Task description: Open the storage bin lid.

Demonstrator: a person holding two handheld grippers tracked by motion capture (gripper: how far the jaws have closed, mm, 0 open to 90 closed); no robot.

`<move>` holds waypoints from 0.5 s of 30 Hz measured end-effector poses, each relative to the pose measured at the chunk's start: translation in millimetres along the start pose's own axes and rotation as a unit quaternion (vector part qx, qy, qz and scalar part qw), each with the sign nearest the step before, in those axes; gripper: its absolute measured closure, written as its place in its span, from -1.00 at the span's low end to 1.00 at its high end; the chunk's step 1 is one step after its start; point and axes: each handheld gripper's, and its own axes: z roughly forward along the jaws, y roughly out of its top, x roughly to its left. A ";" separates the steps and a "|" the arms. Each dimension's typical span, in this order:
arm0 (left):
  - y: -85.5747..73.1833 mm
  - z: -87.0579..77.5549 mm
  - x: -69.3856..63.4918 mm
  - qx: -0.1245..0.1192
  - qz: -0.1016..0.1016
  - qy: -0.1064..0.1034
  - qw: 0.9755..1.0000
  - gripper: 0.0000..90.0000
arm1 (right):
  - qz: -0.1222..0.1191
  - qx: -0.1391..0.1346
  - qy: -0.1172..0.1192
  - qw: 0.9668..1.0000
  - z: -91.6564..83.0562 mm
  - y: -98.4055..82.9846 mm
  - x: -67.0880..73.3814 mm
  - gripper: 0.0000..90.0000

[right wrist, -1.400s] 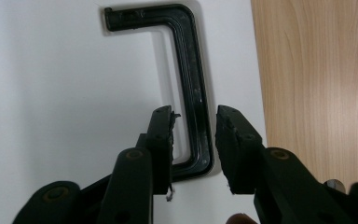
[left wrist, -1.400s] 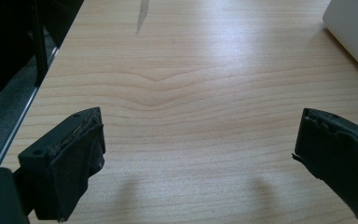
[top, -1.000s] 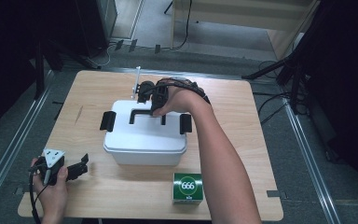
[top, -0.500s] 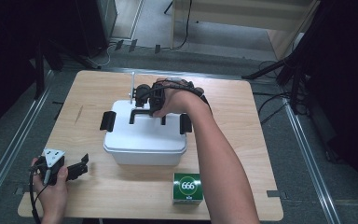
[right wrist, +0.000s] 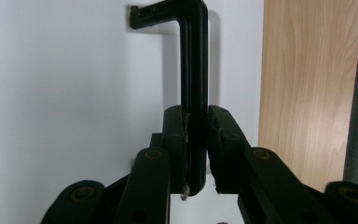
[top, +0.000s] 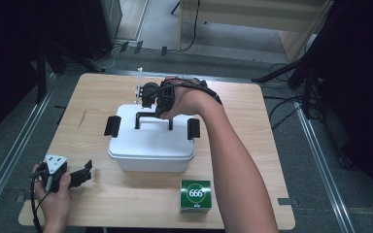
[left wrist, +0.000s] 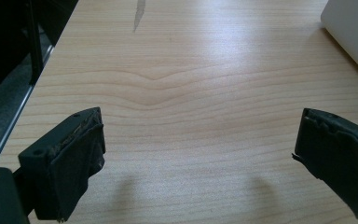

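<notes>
High view: the white box sits mid-table, its black handle running left to right along the lid. Right gripper clamps that handle; left gripper gapes wide over bare table. A green carton reads "666".

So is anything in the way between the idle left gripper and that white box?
Nothing visible. The left gripper rests open over bare table, and only wood lies between it and the box. The right gripper is shut on the box's handle.
</notes>
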 end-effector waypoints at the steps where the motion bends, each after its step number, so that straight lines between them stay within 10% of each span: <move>1: 0.0 0.0 0.0 0.000 0.000 0.000 1.000 -0.94 | -0.003 -0.003 0.003 1.000 -2.0 -0.2 1.0 0.75; 15: 0.2 0.0 -0.1 0.002 0.002 0.001 1.000 -0.94 | -0.027 0.027 0.046 0.998 -3.3 6.3 18.3 0.87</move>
